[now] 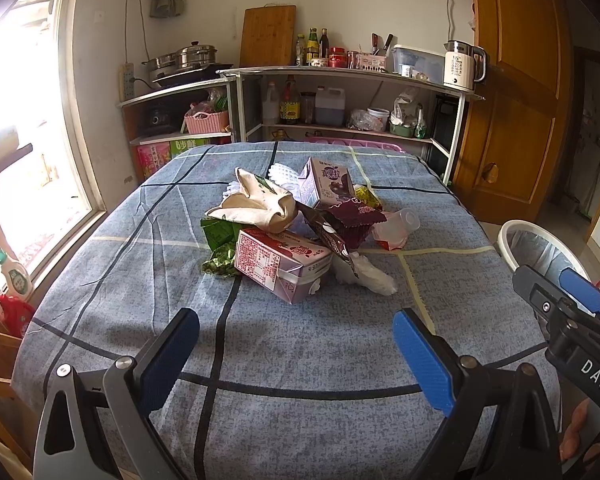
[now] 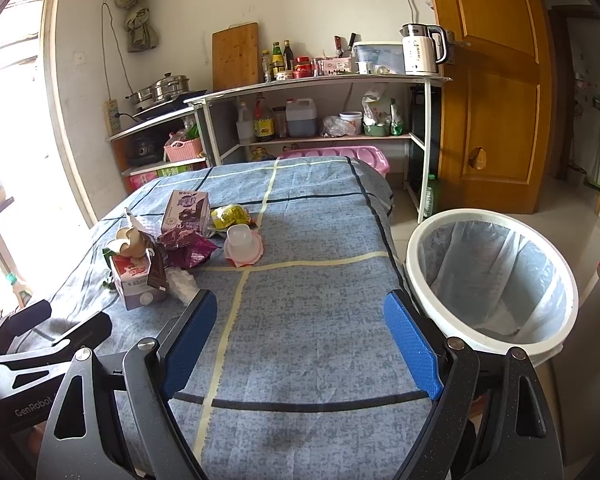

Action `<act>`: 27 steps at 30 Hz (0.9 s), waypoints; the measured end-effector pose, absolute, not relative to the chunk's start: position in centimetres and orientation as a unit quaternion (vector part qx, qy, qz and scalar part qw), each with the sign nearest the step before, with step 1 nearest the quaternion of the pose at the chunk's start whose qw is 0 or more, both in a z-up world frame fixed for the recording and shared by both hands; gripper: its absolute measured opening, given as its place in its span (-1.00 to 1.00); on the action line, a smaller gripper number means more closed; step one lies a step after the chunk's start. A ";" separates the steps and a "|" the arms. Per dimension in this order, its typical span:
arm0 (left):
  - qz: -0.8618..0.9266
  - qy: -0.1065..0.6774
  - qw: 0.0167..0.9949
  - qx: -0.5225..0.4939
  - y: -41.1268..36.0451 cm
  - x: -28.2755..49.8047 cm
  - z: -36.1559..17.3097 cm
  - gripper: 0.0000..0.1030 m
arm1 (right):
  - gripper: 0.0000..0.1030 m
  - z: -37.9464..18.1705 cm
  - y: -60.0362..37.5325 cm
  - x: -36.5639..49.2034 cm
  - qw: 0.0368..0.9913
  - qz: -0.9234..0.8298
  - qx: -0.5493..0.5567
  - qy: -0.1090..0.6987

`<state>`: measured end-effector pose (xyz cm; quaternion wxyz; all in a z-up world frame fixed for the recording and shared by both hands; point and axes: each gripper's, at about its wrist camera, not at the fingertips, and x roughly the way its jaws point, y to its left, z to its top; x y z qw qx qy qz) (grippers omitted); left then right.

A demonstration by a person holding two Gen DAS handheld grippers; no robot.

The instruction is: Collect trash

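A pile of trash lies mid-table on the blue checked cloth (image 1: 300, 344): a fallen pink milk carton (image 1: 280, 264), an upright purple carton (image 1: 330, 186), a crumpled beige wrapper (image 1: 256, 204), dark snack wrappers (image 1: 340, 224), a white tissue (image 1: 370, 276) and a clear plastic cup (image 1: 400, 226). My left gripper (image 1: 296, 324) is open and empty, short of the pile. My right gripper (image 2: 300, 312) is open and empty over the cloth, right of the pile (image 2: 172, 248). A white bin with a clear liner (image 2: 488, 276) stands beside the table's right edge.
Metal shelves (image 1: 340, 76) with bottles, pots, a cutting board and a kettle (image 1: 462, 66) stand behind the table. A wooden door (image 1: 516, 80) is at the right, a bright window (image 1: 28, 120) at the left. A pink tub (image 2: 340, 156) sits behind the table.
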<state>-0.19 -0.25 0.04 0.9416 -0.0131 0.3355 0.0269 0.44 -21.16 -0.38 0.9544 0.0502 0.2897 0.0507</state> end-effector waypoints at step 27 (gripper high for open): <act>0.028 0.356 0.933 -0.044 2.5 2.3 -1.1 0.92 | 0.67 -1.9 -19.8 3.3 0.945 0.085 0.032 0.315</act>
